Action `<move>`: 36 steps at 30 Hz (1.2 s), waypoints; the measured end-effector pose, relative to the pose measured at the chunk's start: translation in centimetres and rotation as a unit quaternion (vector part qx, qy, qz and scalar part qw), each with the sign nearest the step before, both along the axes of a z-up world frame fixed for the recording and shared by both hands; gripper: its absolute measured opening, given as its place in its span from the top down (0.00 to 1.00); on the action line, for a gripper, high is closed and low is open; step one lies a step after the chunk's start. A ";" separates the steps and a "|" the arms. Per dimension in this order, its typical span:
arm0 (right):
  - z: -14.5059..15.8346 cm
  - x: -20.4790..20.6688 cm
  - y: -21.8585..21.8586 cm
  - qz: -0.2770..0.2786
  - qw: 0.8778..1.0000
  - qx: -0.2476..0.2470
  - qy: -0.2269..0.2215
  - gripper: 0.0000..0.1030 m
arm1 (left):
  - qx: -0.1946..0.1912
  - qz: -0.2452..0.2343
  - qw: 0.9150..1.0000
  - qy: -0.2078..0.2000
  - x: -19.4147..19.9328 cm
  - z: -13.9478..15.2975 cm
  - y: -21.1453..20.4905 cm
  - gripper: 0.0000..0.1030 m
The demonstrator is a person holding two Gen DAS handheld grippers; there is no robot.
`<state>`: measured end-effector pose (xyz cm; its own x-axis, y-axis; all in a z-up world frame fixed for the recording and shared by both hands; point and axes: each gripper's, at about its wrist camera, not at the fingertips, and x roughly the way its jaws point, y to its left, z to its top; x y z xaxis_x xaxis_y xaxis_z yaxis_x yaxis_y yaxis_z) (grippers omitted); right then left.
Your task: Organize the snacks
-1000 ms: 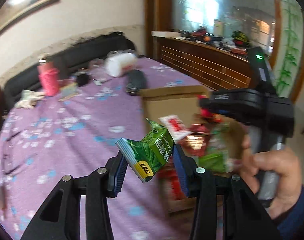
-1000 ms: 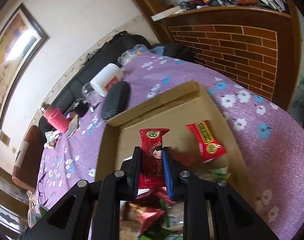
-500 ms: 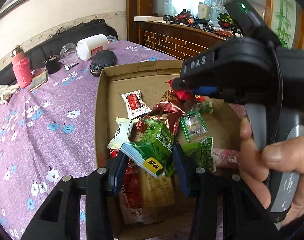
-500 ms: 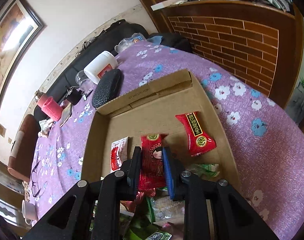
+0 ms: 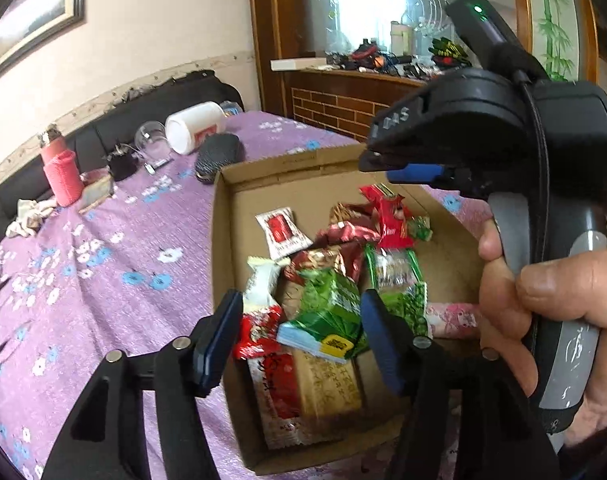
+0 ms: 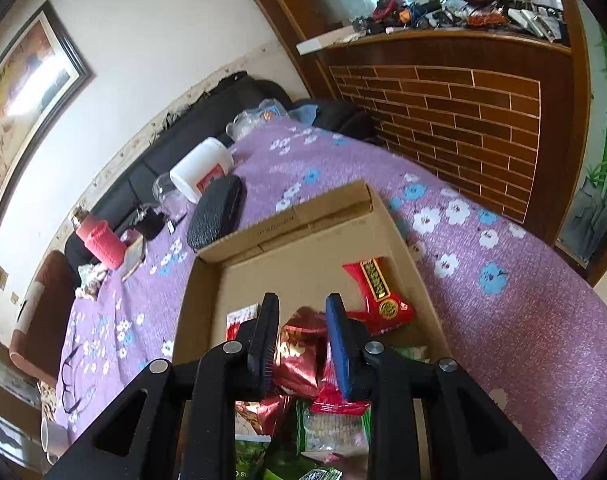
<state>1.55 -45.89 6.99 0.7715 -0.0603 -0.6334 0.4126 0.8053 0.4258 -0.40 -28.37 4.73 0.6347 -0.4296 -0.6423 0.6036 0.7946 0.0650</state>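
Note:
A shallow cardboard box (image 5: 222, 240) on the purple flowered tablecloth (image 5: 103, 264) holds a pile of snack packets. My left gripper (image 5: 299, 336) hangs low over the near end of the pile, its jaws opening. A green packet (image 5: 327, 316) sits between them on the pile, clear of the left pad. My right gripper (image 5: 379, 166), held by a hand (image 5: 543, 304), hovers over the far part of the box (image 6: 287, 220). Its jaws are opening a little with nothing gripped (image 6: 301, 332). A blurred red packet (image 5: 387, 216) lies just under its tips. Another red packet (image 6: 377, 300) lies at the box's far right.
Beyond the box lie a black case (image 5: 219, 152), a white jar (image 5: 191, 128) on its side, a glass and a pink bottle (image 5: 61, 176). Spectacles (image 6: 71, 380) rest on the cloth at the left. A brick-patterned wooden counter (image 6: 443, 112) stands at the right.
The left gripper came down over the box and its jaws spread, freeing the green packet onto the pile. The red packet that stood between the right jaws is gone from them.

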 end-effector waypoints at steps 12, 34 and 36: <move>1.9 -6.0 2.3 -0.040 0.994 -0.093 -0.044 0.48 | 0.020 0.033 0.998 -0.049 -3.1 3.4 2.6 0.18; -0.3 -13.6 9.3 -0.101 0.958 -0.265 0.033 0.01 | 0.065 0.142 0.981 -0.112 -4.8 0.5 7.8 0.00; -0.3 -13.5 9.5 -0.099 0.957 -0.270 0.032 0.01 | 0.053 0.129 0.986 -0.091 -4.5 0.6 7.9 0.00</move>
<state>-12.00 -36.35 6.65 0.6725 -0.5331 -0.5134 0.5903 0.8047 -0.0623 -4.89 -20.45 5.37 0.8235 -0.1757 -0.5394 0.3527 0.9033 0.2443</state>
